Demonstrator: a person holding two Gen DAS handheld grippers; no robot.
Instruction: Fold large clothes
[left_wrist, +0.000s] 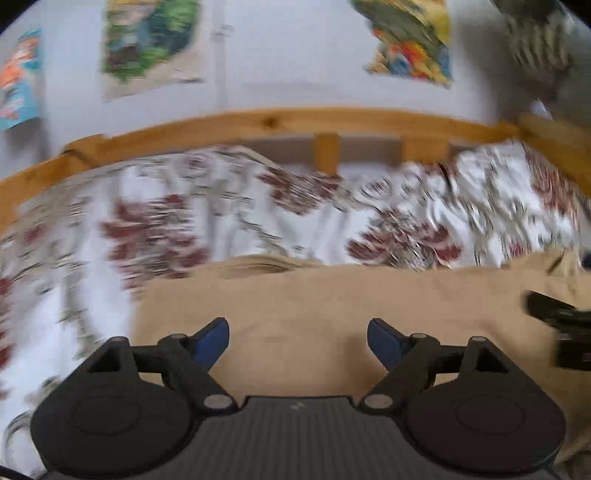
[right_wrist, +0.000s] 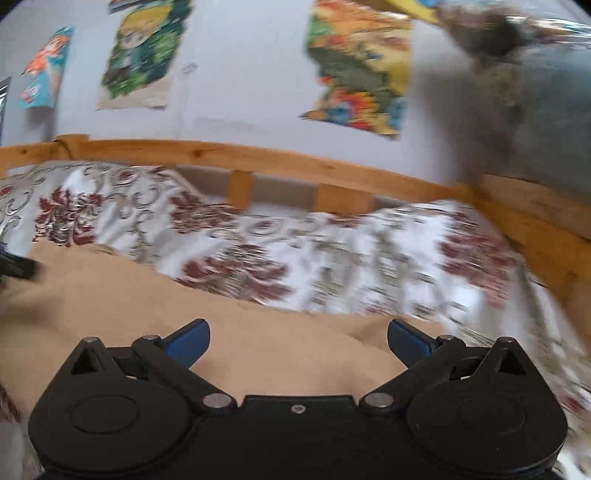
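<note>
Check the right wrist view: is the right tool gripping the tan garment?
No. The right tool stands wide open above the tan garment, with bare cloth showing between its blue fingertips.

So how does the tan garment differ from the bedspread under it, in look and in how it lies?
The tan garment is one plain colour; the bedspread is white with dark red and grey floral patterning. The tan garment lies fairly smooth beneath the left gripper and right gripper, while the bedspread looks rumpled toward the wooden bed rail. The garment covers only the near part; the bedspread extends well beyond it. Both are cloth lying on the bed.
</note>
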